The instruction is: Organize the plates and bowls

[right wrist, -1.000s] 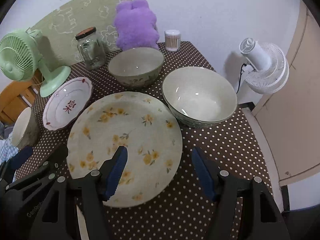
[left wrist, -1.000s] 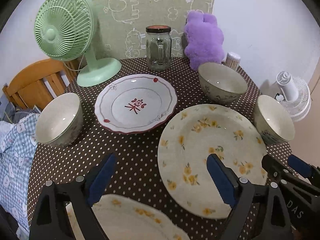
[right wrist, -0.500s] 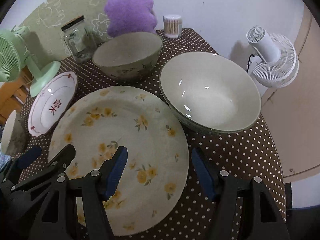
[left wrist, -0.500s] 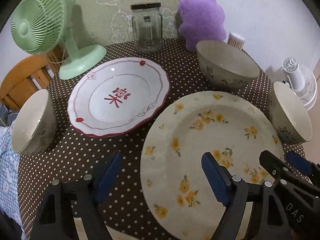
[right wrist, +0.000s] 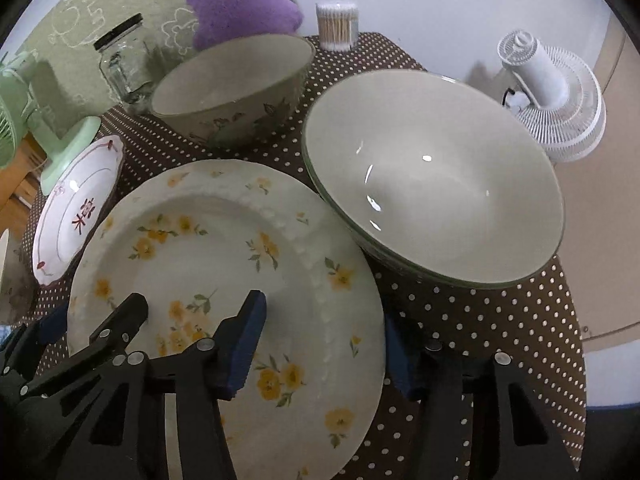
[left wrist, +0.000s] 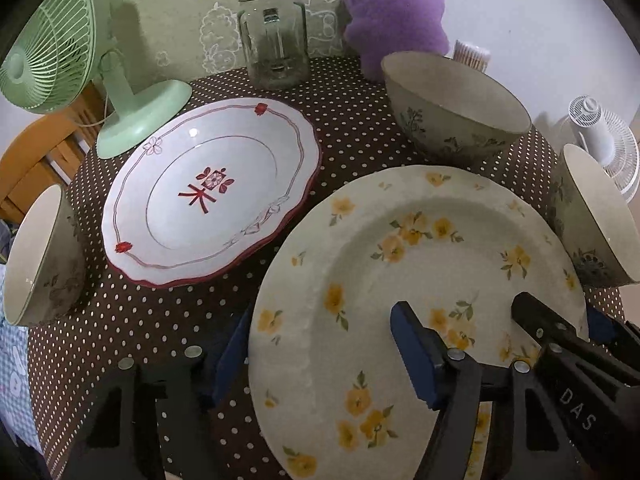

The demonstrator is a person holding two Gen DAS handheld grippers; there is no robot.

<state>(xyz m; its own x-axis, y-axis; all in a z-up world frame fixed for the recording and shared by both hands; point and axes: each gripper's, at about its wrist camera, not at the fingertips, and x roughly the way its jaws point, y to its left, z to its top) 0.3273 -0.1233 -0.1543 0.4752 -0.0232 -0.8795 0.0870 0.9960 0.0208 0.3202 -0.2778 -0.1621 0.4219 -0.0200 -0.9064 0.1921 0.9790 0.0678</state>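
Note:
A cream plate with yellow flowers (left wrist: 400,260) (right wrist: 224,248) lies on the brown dotted tablecloth (left wrist: 152,320). My left gripper (left wrist: 324,356) straddles its left rim: one blue pad sits outside the edge, the other over the plate. Its jaws are closing and the pads stand apart from the rim. My right gripper (right wrist: 320,352) straddles the right rim the same way, jaws also closing. Each gripper shows in the other's view, the right gripper (left wrist: 560,340) and the left gripper (right wrist: 120,320). A red-trimmed white plate (left wrist: 208,192) lies to the left.
Three cream bowls ring the plates: a back bowl (left wrist: 452,108), a right bowl (right wrist: 432,176) close to the flowered plate's rim, and a left bowl (left wrist: 36,256). Behind stand a glass jar (left wrist: 274,36), green fan (left wrist: 52,40), purple plush (left wrist: 394,12) and swab box (right wrist: 337,24).
Both grippers have come down and forward onto the flowered plate. Their jaws have narrowed, and the plate's rim now lies between each pair of fingers.

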